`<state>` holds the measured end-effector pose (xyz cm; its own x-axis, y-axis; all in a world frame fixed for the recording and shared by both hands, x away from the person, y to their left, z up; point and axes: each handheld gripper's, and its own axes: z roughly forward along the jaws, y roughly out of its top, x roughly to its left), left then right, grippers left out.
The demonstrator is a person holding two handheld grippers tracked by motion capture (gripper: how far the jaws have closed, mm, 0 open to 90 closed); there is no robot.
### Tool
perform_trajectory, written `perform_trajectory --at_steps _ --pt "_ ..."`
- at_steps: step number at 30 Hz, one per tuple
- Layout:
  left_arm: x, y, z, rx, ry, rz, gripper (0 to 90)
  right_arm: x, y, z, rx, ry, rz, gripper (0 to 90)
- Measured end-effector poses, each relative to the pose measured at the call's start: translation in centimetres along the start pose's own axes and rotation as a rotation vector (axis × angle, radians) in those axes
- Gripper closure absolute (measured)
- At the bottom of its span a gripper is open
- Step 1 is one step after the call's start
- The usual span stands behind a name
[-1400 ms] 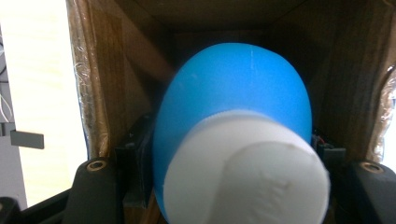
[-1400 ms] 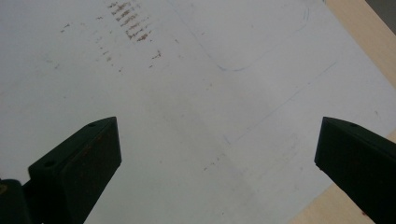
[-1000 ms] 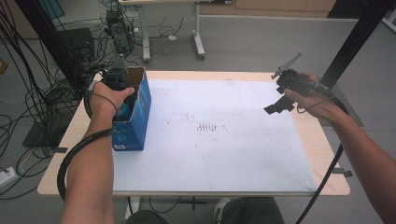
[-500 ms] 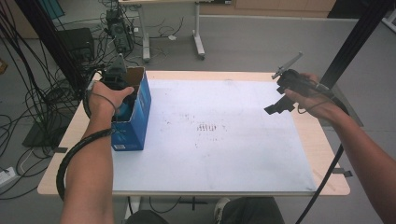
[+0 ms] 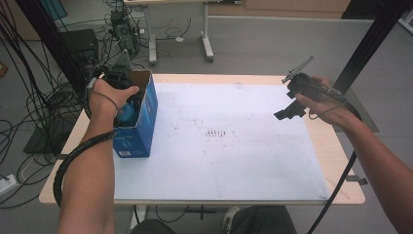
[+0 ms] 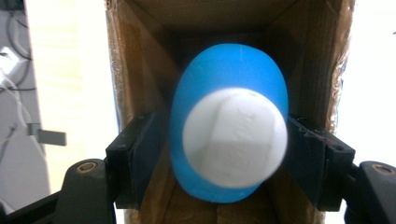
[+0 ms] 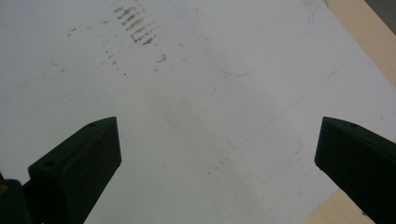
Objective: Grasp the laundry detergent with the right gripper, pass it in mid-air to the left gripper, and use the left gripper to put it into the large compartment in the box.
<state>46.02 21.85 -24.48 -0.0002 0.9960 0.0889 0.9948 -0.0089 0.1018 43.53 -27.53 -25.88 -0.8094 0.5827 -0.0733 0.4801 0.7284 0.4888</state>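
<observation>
Left gripper view: smooth rounded blue bottle [image 6: 229, 93], cardboard box [image 6: 135, 70]

A lab or workshop is indicated: black cables [image 5: 34, 63] are strewn over a grey floor [image 5: 272, 44], equipment [image 5: 122, 22] is stacked behind, and a paper-covered table [image 5: 336, 161] is used.
</observation>
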Motion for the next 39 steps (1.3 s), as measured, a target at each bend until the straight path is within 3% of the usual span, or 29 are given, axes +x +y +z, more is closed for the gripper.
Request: perform_trajectory --at_steps 12,19,24,32,39 --pt "-0.5 -1.0 -2.5 -0.015 0.009 0.029 27.4 0.3 0.4 0.3 0.0 0.016 0.009 0.4" --pt "-1.0 -1.4 -4.7 -0.069 -0.004 0.044 23.7 0.4 0.8 0.2 0.01 0.017 0.014 0.4" --pt "-3.0 -1.3 -5.6 -0.111 -0.032 0.101 20.8 0.2 1.4 0.5 0.025 0.015 0.025 0.4" --pt "-6.7 -0.9 -6.0 -0.13 -0.076 0.2 14.8 -0.1 2.1 1.2 0.052 0.014 0.03 0.4" --pt "-8.9 -0.7 -6.0 -0.146 -0.116 0.243 14.0 -0.6 2.5 1.4 0.07 0.008 0.035 0.4"
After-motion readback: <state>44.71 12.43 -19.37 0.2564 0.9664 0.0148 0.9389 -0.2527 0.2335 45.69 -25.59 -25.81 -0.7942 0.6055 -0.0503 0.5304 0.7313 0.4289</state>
